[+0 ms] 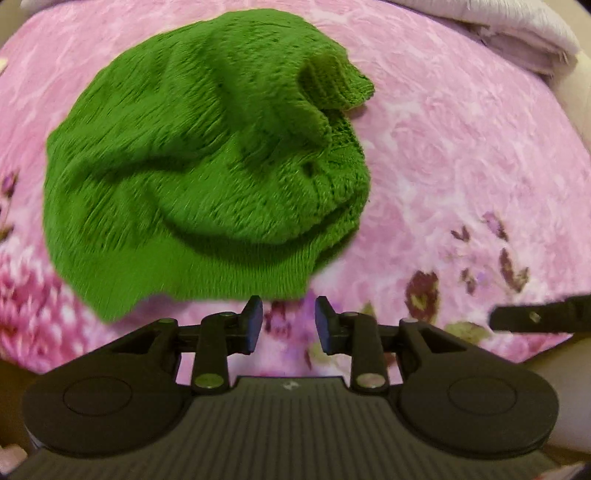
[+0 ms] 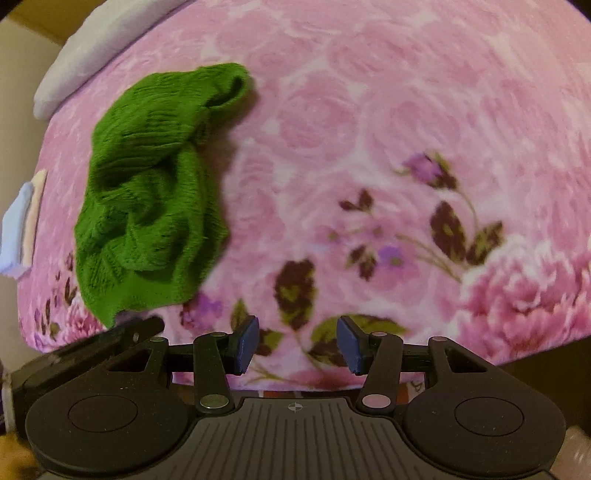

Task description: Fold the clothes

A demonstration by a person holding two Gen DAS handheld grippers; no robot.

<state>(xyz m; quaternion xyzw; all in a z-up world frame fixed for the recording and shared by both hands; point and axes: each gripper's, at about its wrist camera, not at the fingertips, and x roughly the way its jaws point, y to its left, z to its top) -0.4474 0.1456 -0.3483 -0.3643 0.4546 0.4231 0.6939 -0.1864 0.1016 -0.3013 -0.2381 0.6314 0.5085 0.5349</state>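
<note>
The green knitted garment (image 1: 192, 155) lies in a rumpled heap on the pink floral blanket (image 1: 461, 147), not squared or flat; creases run across it and a ribbed cuff (image 1: 332, 79) stands up open at its far end, so as it lies it reads as crumpled rather than folded, and laying it flat and folding it would all be left; its long axis runs away from the grippers, ribbed hem (image 1: 236, 269) nearest, cuff farthest and leaning right; the left gripper (image 1: 289, 323) hangs just short of the hem, jaws spread and holding nothing; the right gripper (image 2: 297, 343) is over bare blanket to the garment's right, jaws likewise spread and empty; a pale folded cloth (image 1: 517, 33) sits at the far corner.
</note>
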